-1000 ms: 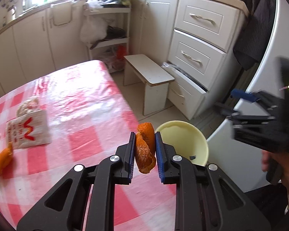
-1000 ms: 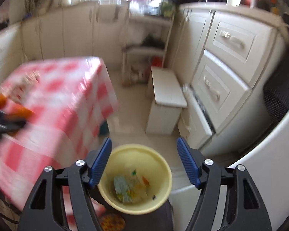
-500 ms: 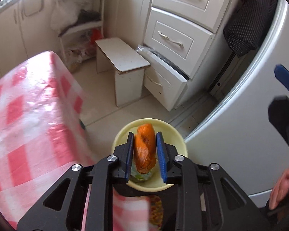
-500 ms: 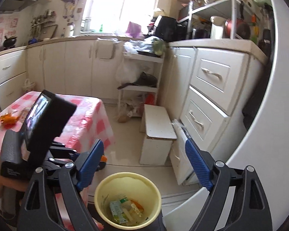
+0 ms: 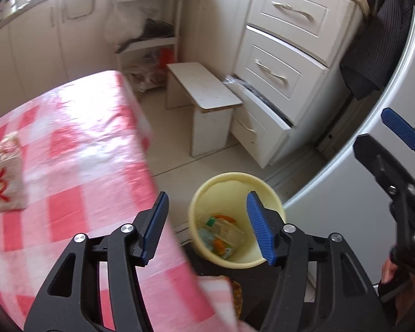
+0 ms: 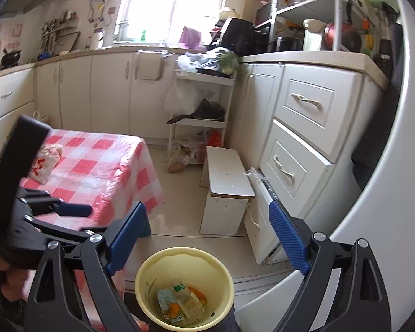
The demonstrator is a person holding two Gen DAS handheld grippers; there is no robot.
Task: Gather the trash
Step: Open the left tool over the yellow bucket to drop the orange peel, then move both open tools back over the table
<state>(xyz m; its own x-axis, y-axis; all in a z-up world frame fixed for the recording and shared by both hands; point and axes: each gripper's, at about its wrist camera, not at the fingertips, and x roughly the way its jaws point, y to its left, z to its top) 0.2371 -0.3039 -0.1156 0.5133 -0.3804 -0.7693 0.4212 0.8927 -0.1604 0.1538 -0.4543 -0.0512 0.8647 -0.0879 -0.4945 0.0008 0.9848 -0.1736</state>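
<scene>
Left-wrist view showed the left gripper opening, nothing between its jaws, above the yellow bin just off the table edge; trash lay inside. Right gripper gaped empty over bare floor.

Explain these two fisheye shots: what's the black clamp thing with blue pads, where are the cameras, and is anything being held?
No robot here: a person carries a hand-held two-finger gripper in each hand, and each has a fisheye camera looking forward along its fingers. One picture is from the left gripper, the other from the right gripper; each also catches the other at its edge. The left jaws are opening with nothing between them. The right jaws stand wide and empty, also opening. Both hang over a yellow bin on the floor, which already holds wrappers and orange peel. Beside it is a table with a red-checked cloth; a printed paper bag still lies on it. Behind are a white stool and drawers.
</scene>
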